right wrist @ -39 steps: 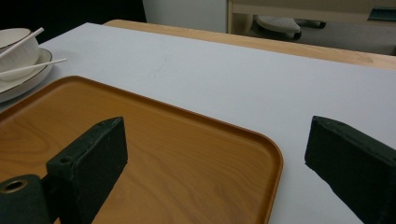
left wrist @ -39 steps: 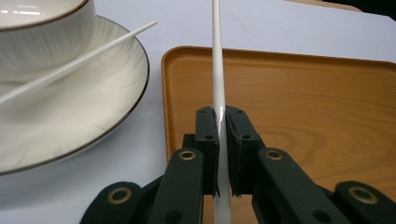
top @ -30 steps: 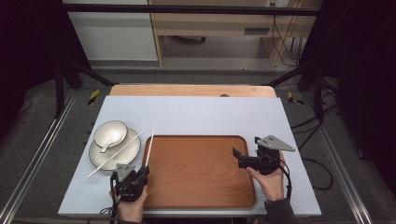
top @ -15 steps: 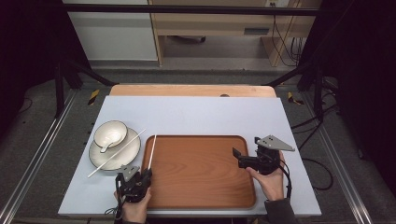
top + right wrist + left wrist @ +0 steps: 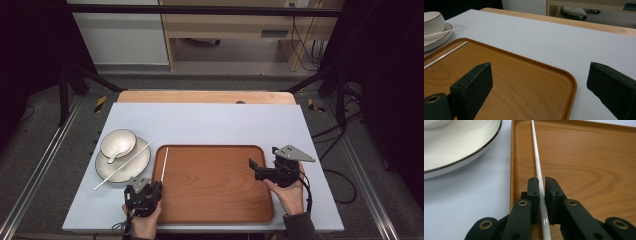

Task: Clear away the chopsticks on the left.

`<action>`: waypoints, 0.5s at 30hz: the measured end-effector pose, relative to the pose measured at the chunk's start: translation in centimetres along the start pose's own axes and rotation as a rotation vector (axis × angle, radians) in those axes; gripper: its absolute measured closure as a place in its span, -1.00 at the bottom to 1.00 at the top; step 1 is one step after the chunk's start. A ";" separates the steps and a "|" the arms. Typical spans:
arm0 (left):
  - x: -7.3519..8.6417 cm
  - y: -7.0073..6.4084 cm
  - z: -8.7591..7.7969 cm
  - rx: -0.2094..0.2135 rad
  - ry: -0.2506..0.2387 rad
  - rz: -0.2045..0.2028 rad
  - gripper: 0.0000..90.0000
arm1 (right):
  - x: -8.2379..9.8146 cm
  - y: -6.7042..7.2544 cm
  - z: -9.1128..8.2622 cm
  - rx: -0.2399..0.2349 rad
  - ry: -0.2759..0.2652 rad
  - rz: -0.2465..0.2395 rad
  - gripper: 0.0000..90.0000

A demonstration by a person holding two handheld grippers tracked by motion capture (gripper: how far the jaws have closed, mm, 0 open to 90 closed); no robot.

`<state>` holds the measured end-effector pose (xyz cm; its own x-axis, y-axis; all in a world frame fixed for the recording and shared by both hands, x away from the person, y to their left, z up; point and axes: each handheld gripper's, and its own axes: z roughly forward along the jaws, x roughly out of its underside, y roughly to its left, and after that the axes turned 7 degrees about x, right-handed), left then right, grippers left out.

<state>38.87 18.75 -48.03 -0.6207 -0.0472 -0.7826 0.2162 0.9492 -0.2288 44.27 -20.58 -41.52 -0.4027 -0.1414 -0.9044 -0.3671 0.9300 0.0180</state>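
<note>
I have the left tongs (image 5: 541, 202) at the near left corner of the brown wood-grain tray (image 5: 215, 182), with a thin white chopstick (image 5: 537, 167) running between their jaws. The jaws have just been easing apart: one pad (image 5: 534, 192) sits against the stick, while a sliver of gap shows on the other side, so I judge the pinch is letting go rather than holding firm. The chopstick lies along the tray's left edge, its far tip reaching toward the table (image 5: 210, 122) beyond. That suggests this stick is delivered and the release is under way.

Compared with a second ago, the chopstick has come off the round white plate with a dark rim (image 5: 122, 160) and my left hand has slid a little toward the tray. The second white chopstick (image 5: 125, 164) remains slanted across that plate beside the small white bowl (image 5: 118, 142), so it looks like the next one to fetch.

My right tongs (image 5: 257, 167) hover over the tray's right edge, jaws spread wide and empty, unmoved.
</note>
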 end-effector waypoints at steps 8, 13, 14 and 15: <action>-1.9 0.1 -1.2 0.067 -0.047 0.078 0.68 | 0.0 -0.1 -0.1 0.002 -0.004 -0.002 -0.86; -3.0 0.3 -1.7 0.101 -0.062 0.130 0.57 | 0.0 -0.1 -0.1 0.002 -0.008 0.000 -0.86; -3.3 0.4 -1.8 0.115 -0.063 0.138 0.53 | 0.0 -0.1 -0.1 0.002 -0.008 0.001 -0.86; -3.8 0.6 -2.0 0.143 -0.058 0.170 0.47 | 0.0 -0.1 -0.1 0.001 -0.008 0.001 -0.86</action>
<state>39.87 20.11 -43.99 -0.5229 0.0878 -0.8479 0.4214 0.8913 -0.1676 44.21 -20.71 -41.46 -0.3966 -0.1380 -0.9076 -0.3660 0.9304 0.0185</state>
